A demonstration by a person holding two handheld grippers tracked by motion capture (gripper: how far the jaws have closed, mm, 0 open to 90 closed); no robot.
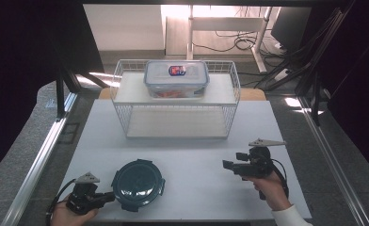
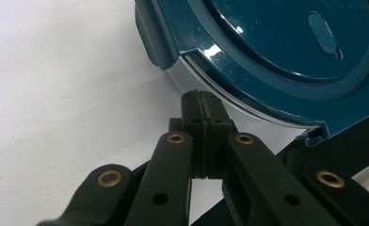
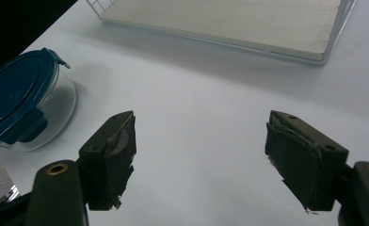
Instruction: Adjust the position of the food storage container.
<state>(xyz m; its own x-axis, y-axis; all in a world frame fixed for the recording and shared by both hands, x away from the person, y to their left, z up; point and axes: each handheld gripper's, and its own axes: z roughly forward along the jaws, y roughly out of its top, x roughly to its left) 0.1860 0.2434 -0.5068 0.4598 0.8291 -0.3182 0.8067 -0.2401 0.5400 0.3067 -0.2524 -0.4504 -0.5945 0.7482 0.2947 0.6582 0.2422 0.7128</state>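
A round glass container with a dark teal clip lid (image 1: 138,184) sits near the front left of the white table (image 1: 192,188). My left gripper (image 1: 110,196) lies low at its left side, jaws shut flat against each other with nothing between them. In the left gripper view the joined tips (image 2: 202,101) reach the glass wall just under the lid's rim (image 2: 276,47); I cannot tell whether they touch it. My right gripper (image 1: 229,165) is held above the table at the front right, open and empty. In the right gripper view (image 3: 201,136) it faces the bare table, with the teal-lidded container (image 3: 13,99) far left.
A white wire rack (image 1: 175,101) with two shelves stands at the back middle of the table. A clear rectangular food box with blue clips (image 1: 176,77) rests on its top shelf. The rack's lower board (image 3: 229,23) lies ahead of the right gripper. Metal frame rails run along both table sides.
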